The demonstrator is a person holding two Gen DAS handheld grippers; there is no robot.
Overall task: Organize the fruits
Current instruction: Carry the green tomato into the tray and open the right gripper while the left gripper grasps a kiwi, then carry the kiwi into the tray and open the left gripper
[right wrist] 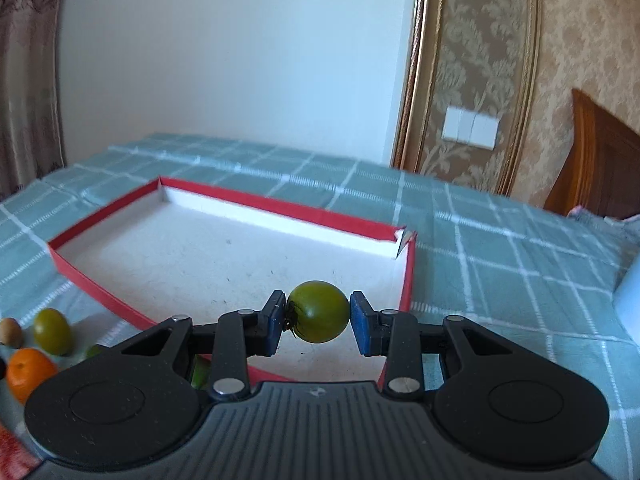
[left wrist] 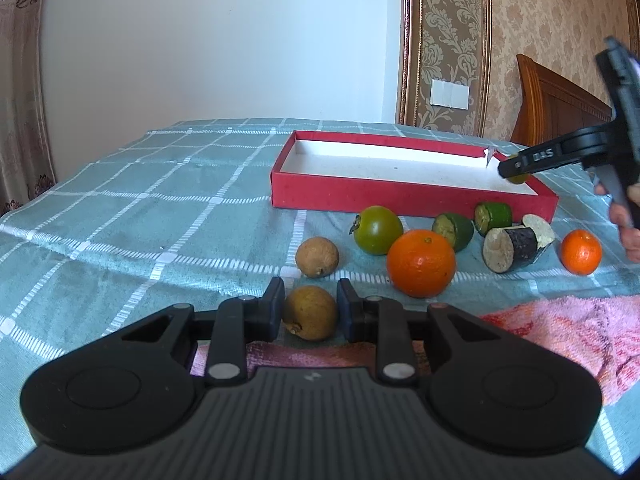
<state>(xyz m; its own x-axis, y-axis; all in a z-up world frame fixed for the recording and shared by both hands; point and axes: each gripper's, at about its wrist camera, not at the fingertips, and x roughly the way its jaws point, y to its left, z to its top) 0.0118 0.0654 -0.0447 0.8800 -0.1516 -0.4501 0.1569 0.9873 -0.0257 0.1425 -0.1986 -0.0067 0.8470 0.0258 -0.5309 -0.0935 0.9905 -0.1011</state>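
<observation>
My left gripper (left wrist: pixel 311 307) is shut on a brown round fruit (left wrist: pixel 310 312) low over the checked cloth. My right gripper (right wrist: pixel 318 314) is shut on a small green tomato (right wrist: pixel 319 311) and holds it over the near right part of the red box (right wrist: pixel 256 204). The red box (left wrist: pixel 360 194) has a white floor with nothing lying on it. In the left wrist view the right gripper (left wrist: pixel 516 168) reaches in over the box's right end. In front of the box lie a second brown fruit (left wrist: pixel 317 257), a green tomato (left wrist: pixel 378 230), a large orange (left wrist: pixel 421 262) and a small orange (left wrist: pixel 581 251).
Cut green pieces (left wrist: pixel 452 230) (left wrist: pixel 493 216) and a dark cut piece (left wrist: pixel 514 246) lie between the oranges. A pink towel (left wrist: pixel 568 332) lies at the near right. A wooden headboard (left wrist: pixel 560 108) stands at the back right. The green checked cloth (left wrist: pixel 140 200) covers the surface.
</observation>
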